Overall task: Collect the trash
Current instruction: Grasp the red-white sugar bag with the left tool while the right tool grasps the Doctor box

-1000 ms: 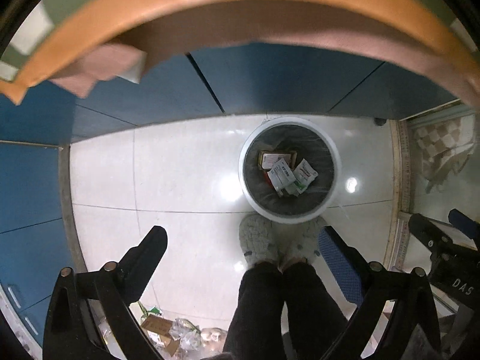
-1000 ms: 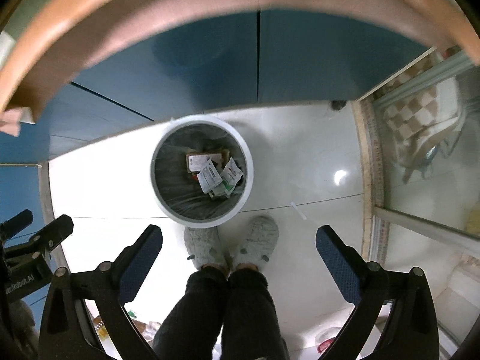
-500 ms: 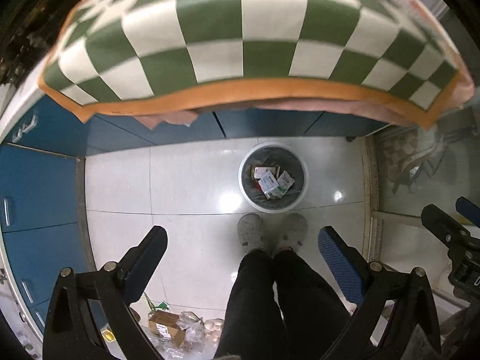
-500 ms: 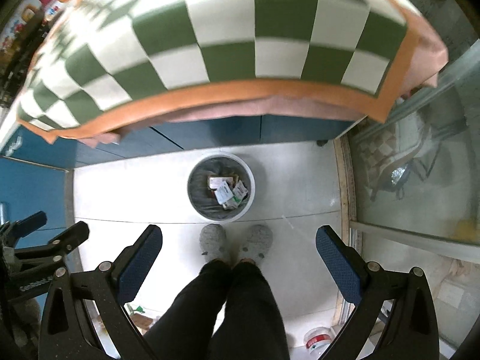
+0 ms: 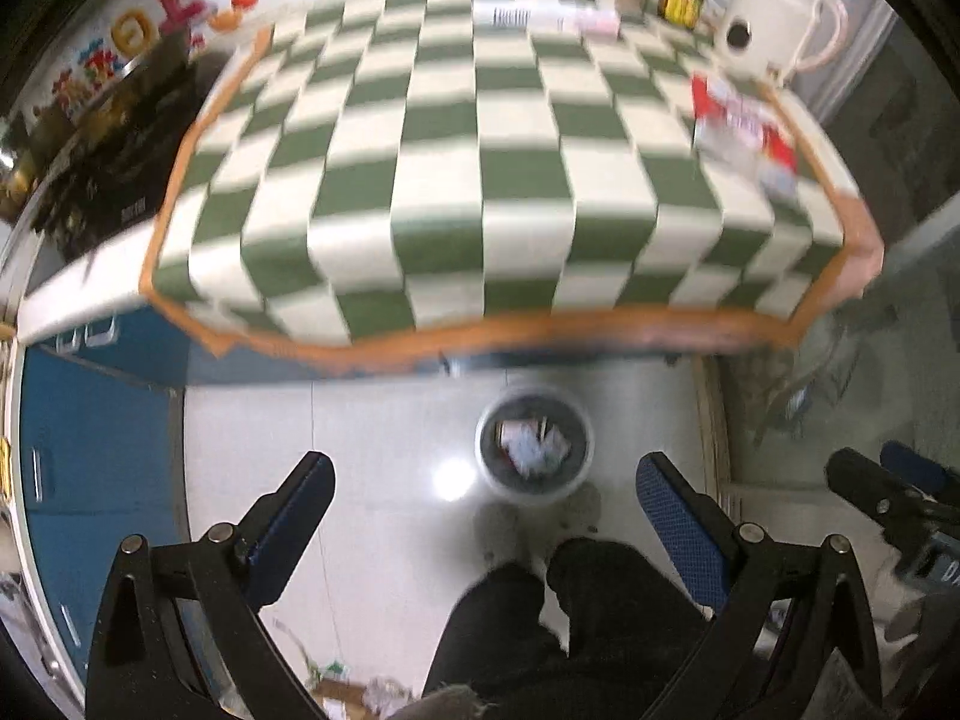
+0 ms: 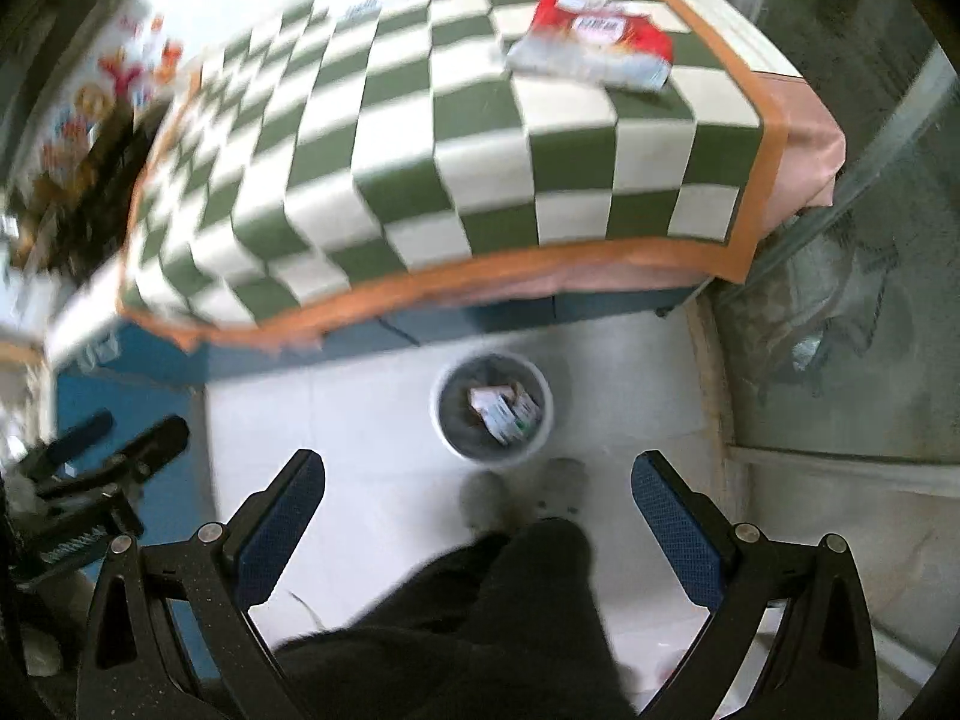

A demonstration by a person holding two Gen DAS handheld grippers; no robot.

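Right wrist view shows my right gripper [image 6: 477, 516] open and empty above the trash bin [image 6: 492, 405]. My left gripper [image 5: 483, 516] is open and empty too. I think the next job is grabbing the red-and-white packet [image 6: 591, 42] off the tabletop [image 6: 456, 138].

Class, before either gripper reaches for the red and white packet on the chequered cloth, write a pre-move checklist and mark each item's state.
1. Left gripper open, nothing between its fingers: ok.
2. Right gripper open, nothing held: ok.
3. Red and white packet in view on the green and white chequered cloth: ok.
4. Round white bin open-topped on the floor: ok.
5. Sharp picture for aiming: not ok, blurred.
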